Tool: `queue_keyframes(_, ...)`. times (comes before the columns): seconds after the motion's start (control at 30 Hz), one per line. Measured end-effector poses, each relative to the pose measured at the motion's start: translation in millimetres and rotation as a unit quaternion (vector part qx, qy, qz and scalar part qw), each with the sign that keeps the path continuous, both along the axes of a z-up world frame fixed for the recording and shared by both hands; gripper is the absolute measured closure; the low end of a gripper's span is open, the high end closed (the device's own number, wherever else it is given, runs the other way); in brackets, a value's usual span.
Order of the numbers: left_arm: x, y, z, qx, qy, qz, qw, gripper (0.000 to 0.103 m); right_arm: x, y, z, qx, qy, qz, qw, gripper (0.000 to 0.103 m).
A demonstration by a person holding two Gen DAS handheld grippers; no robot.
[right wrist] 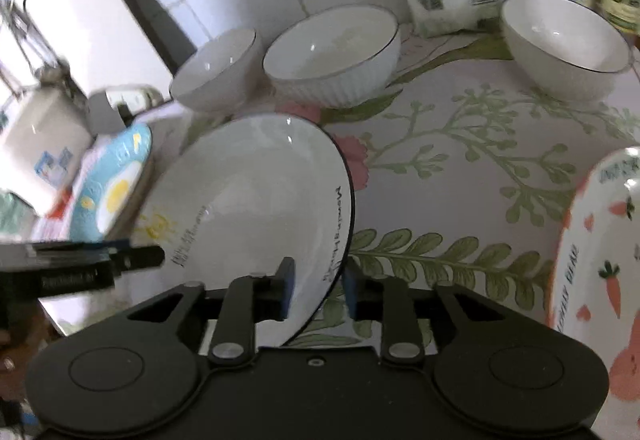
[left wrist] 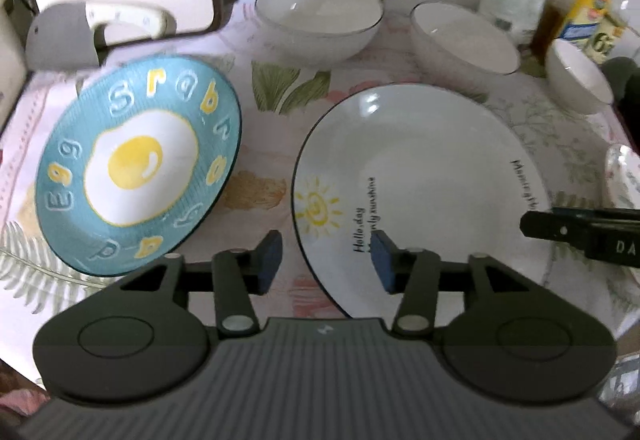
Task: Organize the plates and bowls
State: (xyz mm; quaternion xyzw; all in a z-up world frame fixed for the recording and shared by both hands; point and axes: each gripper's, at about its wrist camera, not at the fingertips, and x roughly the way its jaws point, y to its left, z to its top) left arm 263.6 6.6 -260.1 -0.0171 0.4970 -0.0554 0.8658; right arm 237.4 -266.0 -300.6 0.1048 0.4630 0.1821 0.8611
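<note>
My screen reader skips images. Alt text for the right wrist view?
Right tongs straddle the rim of a white plate, not yet shut. Three white bowls stand behind on a floral cloth; a carrot plate lies right.

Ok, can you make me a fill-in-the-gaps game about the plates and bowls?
1. The blue plate has a fried ___ painted in its middle.
2. The white plate has a yellow ___ drawn on it.
3. Behind the plates stand ___ white bowls.
4. The pink-rimmed plate is decorated with orange ___.

Missing words: egg, sun, three, carrots.
</note>
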Motion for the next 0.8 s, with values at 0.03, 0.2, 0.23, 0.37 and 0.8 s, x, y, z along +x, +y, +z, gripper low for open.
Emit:
queue_keyframes(0.03,-2.7,0.1,4.9,-0.002,0.002,-0.003,1.0,0.051,-4.4,-1.1,4.4,-0.001,-0.005,-0.001,1.0,0.067)
queue_keyframes(0.2,-22.3,0.4,32.1,-0.018,0.0,-0.016,0.9997,0.049,-28.7,-7.9,29.7,-0.004,-0.018,-0.022,1.0,0.051)
queue_keyframes(0.23,-28.7,1.4,39.3,-0.026,-0.009,-0.019,0.9994,0.048,-34.8,-7.7,35.1,-0.015,-0.021,-0.031,0.999,0.046)
queue_keyframes(0.37,-47.7,0.4,61.8,-0.03,-0.024,-0.023,0.999,0.043,-60.6,-11.1,56.8,-0.023,-0.036,-0.041,0.998,0.044)
queue_keyframes(0.8,-110.5,-25.1,132.2,-0.032,-0.057,-0.124,0.9901,0.037,-144.8,-38.9,124.6,-0.028,-0.106,-0.084,0.99,0.039)
